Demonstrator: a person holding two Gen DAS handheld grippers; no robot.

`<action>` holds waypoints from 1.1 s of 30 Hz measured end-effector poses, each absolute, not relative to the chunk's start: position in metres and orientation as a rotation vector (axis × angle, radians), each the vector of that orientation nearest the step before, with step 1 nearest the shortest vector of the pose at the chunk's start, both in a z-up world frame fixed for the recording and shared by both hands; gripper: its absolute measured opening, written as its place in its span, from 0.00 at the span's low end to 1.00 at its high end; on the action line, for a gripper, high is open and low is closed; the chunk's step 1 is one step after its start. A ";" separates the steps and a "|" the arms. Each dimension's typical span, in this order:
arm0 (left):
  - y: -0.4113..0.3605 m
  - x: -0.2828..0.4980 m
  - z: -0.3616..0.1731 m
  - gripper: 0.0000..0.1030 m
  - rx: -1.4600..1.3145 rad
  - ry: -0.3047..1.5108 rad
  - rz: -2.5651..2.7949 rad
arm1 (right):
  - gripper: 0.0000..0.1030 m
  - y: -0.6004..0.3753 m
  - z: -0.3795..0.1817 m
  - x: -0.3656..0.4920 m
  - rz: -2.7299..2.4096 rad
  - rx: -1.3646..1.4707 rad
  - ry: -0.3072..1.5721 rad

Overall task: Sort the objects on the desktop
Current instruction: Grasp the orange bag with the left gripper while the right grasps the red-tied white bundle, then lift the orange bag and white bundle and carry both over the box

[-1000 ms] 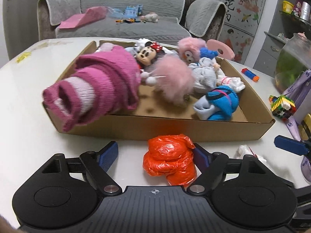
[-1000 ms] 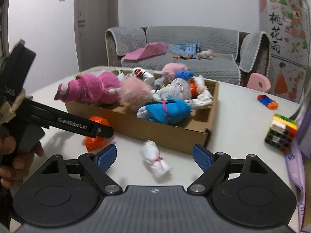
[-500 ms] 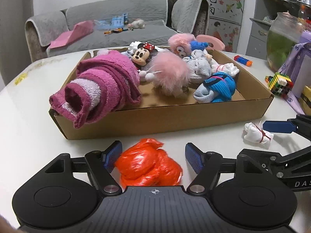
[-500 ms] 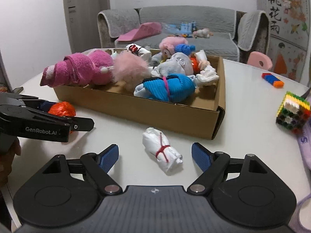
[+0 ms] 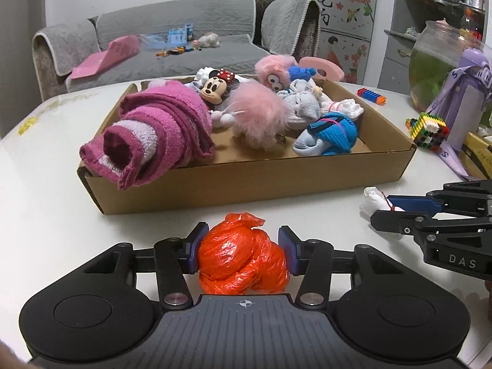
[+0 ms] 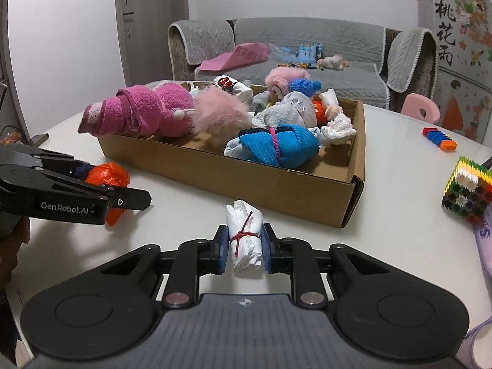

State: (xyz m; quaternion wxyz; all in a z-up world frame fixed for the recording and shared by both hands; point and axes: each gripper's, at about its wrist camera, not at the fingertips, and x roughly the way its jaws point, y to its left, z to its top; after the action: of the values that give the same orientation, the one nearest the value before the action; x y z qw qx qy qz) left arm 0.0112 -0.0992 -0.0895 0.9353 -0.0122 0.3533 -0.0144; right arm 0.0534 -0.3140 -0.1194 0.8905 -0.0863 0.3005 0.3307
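Observation:
My left gripper [image 5: 243, 253] is shut on a crumpled orange plastic bag [image 5: 243, 264] on the white table, just in front of the cardboard box [image 5: 246, 181]. My right gripper [image 6: 244, 249] is shut on a small white cloth bundle tied with red string [image 6: 244, 240], also in front of the box [image 6: 292, 187]. The box holds a rolled magenta towel [image 5: 153, 132], a pink fluffy toy [image 5: 258, 117], a Minnie figure [image 5: 215, 87], and a blue sock bundle [image 5: 332, 133]. Each gripper shows in the other's view: the right one [image 5: 409, 212] and the left one [image 6: 107, 190].
A multicoloured brick cube [image 5: 427, 129] and a small blue-orange brick strip [image 5: 372, 95] lie on the table to the right. A purple bottle with a strap [image 5: 467, 98] and a glass jar [image 5: 436, 61] stand at the right edge. A grey sofa [image 5: 184, 52] is behind the table.
Both grippers have closed from open: the left on the orange bag, the right on the white bundle. Both also moved forward around their objects.

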 end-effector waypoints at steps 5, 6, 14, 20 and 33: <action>-0.099 0.003 -0.083 0.53 -0.038 0.726 -0.040 | 0.19 -0.318 -0.117 0.047 0.691 -0.174 0.620; -0.100 0.001 -0.082 0.53 -0.034 0.723 -0.038 | 0.19 -0.319 -0.116 0.045 0.691 -0.170 0.618; -0.093 -0.010 -0.073 0.53 -0.019 0.718 -0.027 | 0.19 -0.335 -0.110 0.044 0.685 -0.120 0.613; -0.090 -0.017 -0.066 0.53 0.002 0.713 -0.037 | 0.19 -0.350 -0.104 0.047 0.665 -0.100 0.612; -0.072 -0.028 -0.037 0.53 0.066 0.690 -0.068 | 0.19 -0.388 -0.077 0.062 0.615 -0.091 0.584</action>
State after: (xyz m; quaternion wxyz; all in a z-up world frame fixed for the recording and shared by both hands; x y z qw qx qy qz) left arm -0.0278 -0.0724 -0.0370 0.9399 0.0325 0.3381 -0.0335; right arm 0.0625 -0.3881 -0.0773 0.9104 -0.0441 0.2833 0.2982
